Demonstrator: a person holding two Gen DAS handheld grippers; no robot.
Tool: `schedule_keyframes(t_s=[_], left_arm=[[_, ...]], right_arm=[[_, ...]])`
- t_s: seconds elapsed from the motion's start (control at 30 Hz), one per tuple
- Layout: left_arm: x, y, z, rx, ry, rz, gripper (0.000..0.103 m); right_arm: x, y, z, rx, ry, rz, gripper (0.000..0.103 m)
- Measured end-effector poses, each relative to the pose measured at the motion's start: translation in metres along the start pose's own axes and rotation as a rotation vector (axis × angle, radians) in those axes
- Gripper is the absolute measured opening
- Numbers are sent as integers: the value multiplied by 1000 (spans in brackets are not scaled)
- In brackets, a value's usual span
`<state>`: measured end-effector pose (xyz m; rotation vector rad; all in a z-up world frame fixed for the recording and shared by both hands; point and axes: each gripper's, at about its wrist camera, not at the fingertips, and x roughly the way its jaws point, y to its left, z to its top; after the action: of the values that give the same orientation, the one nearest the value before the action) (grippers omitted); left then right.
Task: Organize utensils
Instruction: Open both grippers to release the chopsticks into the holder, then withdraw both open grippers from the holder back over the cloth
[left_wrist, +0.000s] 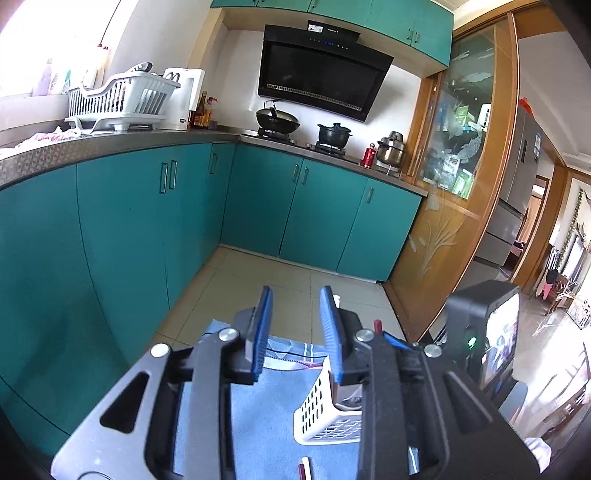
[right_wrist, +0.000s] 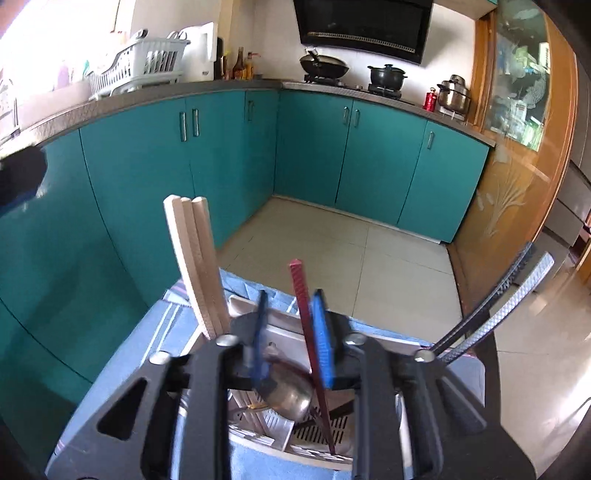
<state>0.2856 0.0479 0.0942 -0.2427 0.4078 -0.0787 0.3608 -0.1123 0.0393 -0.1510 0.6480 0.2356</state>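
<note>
In the right wrist view a white perforated utensil basket (right_wrist: 258, 432) stands on a blue cloth (right_wrist: 166, 332). It holds cream chopsticks (right_wrist: 194, 266), a red chopstick (right_wrist: 306, 314), a metal spoon (right_wrist: 291, 395) and black and silver utensil handles (right_wrist: 517, 291). My right gripper (right_wrist: 291, 332) is open just above the basket; the red chopstick stands between its jaws, touching neither clearly. In the left wrist view my left gripper (left_wrist: 295, 328) is open and empty, to the left of the basket (left_wrist: 325, 410). A red and a white chopstick end (left_wrist: 304, 469) lie on the cloth.
Teal floor cabinets (left_wrist: 147, 221) wrap around a tiled floor (left_wrist: 280, 288). The counter holds a white dish rack (left_wrist: 122, 98), bottles, a wok (left_wrist: 277, 120), a black pot (left_wrist: 334, 134) and a steel pot (left_wrist: 391, 149). A wooden glass door (left_wrist: 454, 184) stands right.
</note>
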Motion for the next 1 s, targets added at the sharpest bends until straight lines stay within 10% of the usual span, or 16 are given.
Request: schedule_keyframes(t_s=[1.0], left_arm=[[26,-17,-30,51,88,-27,30]], right_arm=[[-67,-81,40,338,-178,113,7]])
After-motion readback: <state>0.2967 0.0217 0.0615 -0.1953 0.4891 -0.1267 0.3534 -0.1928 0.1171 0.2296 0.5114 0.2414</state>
